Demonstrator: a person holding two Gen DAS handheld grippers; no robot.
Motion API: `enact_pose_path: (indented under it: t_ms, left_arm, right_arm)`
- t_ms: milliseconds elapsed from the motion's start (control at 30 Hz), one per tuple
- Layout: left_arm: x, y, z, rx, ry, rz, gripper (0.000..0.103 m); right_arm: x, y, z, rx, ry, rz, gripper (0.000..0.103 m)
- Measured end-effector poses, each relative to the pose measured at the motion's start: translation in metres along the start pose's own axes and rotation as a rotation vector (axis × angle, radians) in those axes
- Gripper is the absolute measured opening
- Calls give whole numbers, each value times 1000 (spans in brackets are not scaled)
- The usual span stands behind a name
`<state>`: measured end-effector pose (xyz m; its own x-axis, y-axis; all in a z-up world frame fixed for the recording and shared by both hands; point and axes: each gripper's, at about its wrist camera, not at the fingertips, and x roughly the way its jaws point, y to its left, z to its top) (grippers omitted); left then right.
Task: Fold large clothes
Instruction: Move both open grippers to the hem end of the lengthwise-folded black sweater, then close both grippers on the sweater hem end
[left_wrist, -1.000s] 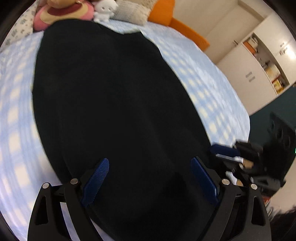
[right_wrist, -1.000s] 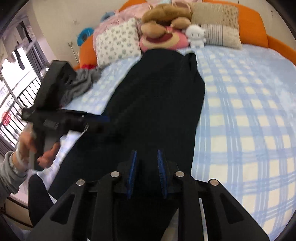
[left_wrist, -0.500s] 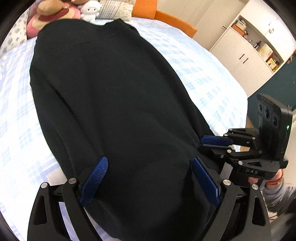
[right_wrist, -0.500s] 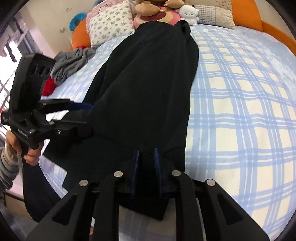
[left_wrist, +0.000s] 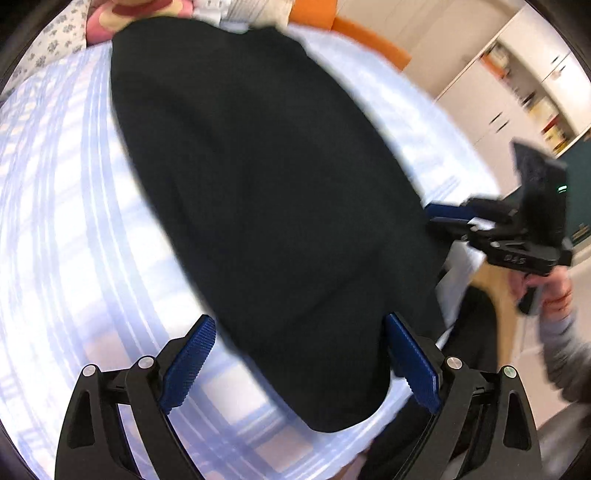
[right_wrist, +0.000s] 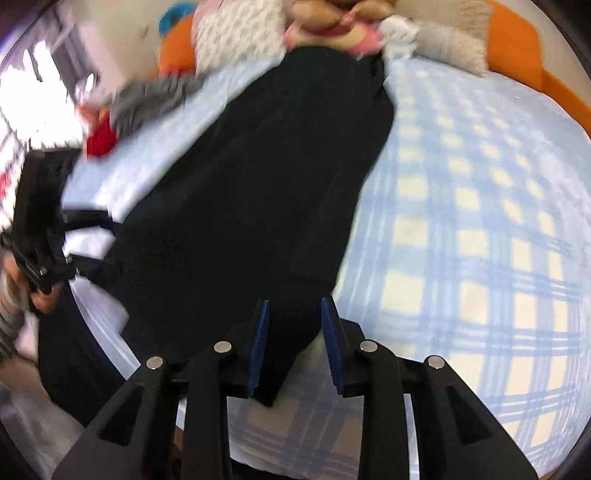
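- Bed w/ blue-checked sheet (right_wrist: 480, 229); long black fabric garment (left_wrist: 266, 192) lies flat along it.
- Left tool (left_wrist: 301, 363) released, wide over hem.
- Right tool (right_wrist: 295, 343) just opening, hem corner loose between pads.
- Advice: grip both hem corners evenly before folding.

A large black garment (left_wrist: 266, 192) lies spread lengthwise on the bed (right_wrist: 480, 229), over its blue-and-cream checked cover. It is plain, dark and matte, with no print visible. Its far end reaches up to the pillows and soft toys at the head of the bed; its near end narrows to a rounded edge at the foot. The cloth lies mostly flat, with soft folds along one long side
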<state>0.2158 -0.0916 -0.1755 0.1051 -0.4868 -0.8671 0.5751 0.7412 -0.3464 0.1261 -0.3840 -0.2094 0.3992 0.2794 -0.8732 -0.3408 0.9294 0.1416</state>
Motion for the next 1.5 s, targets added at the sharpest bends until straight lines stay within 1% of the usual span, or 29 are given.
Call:
enact_pose_path:
  t_ms: [67, 133, 167, 200, 233, 267, 333, 433, 467, 533, 567, 600, 633, 667, 700, 733, 767, 833, 867, 900, 1000, 1033, 1133, 1167, 1233, 1333, 1400, 1467, 1500]
  left_arm:
    - [2, -7, 0, 33, -20, 32, 95]
    - [-3, -10, 6, 44, -21, 33, 95]
    - [-7, -11, 8, 47, -28, 24, 95]
    - [-14, -12, 12, 57, -37, 15, 95]
    - [-21, -9, 13, 73, -46, 10, 95]
    - [-35, -7, 11, 108, -64, 22, 95]
    - [-54, -7, 13, 207, -99, 84, 95]
    - [-64, -7, 12, 345, -120, 176, 95]
    - [-64, -5, 12, 413, -114, 192, 95]
    - [-58, -6, 7, 505, -97, 178, 95]
    - [-54, -3, 7, 540, -74, 160, 95]
    - [-57, -3, 3, 547, -40, 131, 95]
    - [-47, 4, 10, 497, 37, 53, 95]
    - [-39, 13, 18, 407, 106, -39, 95]
    - [-26, 18, 22, 336, 154, -111, 95]
    - [-19, 24, 27, 270, 190, -181, 95]
    - [-14, 27, 31, 242, 197, -216, 95]
    - [-9, 21, 35, 283, 182, -182, 95]
    - [-8, 19, 37, 289, 178, -185, 95]
    - [-7, 18, 39, 283, 175, -201, 95]
    - [2, 8, 45, 255, 179, -285, 95]
    - [6, 4, 47, 257, 183, -290, 95]
    - [18, -1, 48, 245, 192, -282, 95]
    - [13, 3, 46, 231, 190, -283, 96]
    - [14, 5, 49, 174, 183, -306, 96]
    - [7, 14, 50, 109, 184, -338, 96]
    - [3, 16, 50, 93, 187, -345, 96]
    - [5, 15, 49, 87, 200, -340, 97]
    - [8, 15, 48, 78, 227, -342, 97]
  right_arm:
    - [-1, 4, 0, -51, -12, -22, 31]
    - [-9, 4, 5, -77, -31, -14, 31]
    - [-18, 2, 7, -105, -62, -13, 41]
    - [-26, 1, 8, -136, -91, -28, 61]
    - [-33, 1, 7, -171, -121, -41, 77]
    - [-44, 1, 5, -246, -182, -57, 79]
    - [-56, 0, -2, -391, -270, -89, 78]
    - [-66, 1, -17, -678, -368, -193, 78]
    - [-63, 0, -21, -778, -364, -209, 77]
    - [-54, -5, -23, -870, -323, -195, 67]
    - [-50, -9, -21, -882, -295, -170, 64]
    - [-45, -16, -18, -847, -250, -104, 64]
    - [-40, -27, -5, -718, -178, 35, 65]
    - [-35, -38, 6, -593, -129, 132, 65]
    - [-26, -52, 20, -424, -51, 242, 66]
    - [-19, -61, 27, -335, -9, 273, 66]
    - [-16, -66, 33, -285, 10, 284, 66]
    - [-14, -64, 35, -337, -16, 266, 66]
    - [-14, -61, 34, -375, -27, 255, 66]
    - [-11, -60, 32, -373, -11, 286, 66]
    - [2, -61, 32, -286, 71, 375, 65]
    - [10, -63, 32, -249, 103, 416, 66]
    - [22, -63, 29, -169, 155, 461, 68]
    - [22, -63, 29, -148, 156, 468, 69]
    - [22, -65, 30, -86, 174, 533, 72]
    - [26, -52, 33, -73, 208, 556, 72]
    - [26, -45, 35, -64, 216, 554, 82]
    - [29, -41, 39, -34, 222, 555, 83]
    - [29, -45, 37, -17, 218, 569, 83]
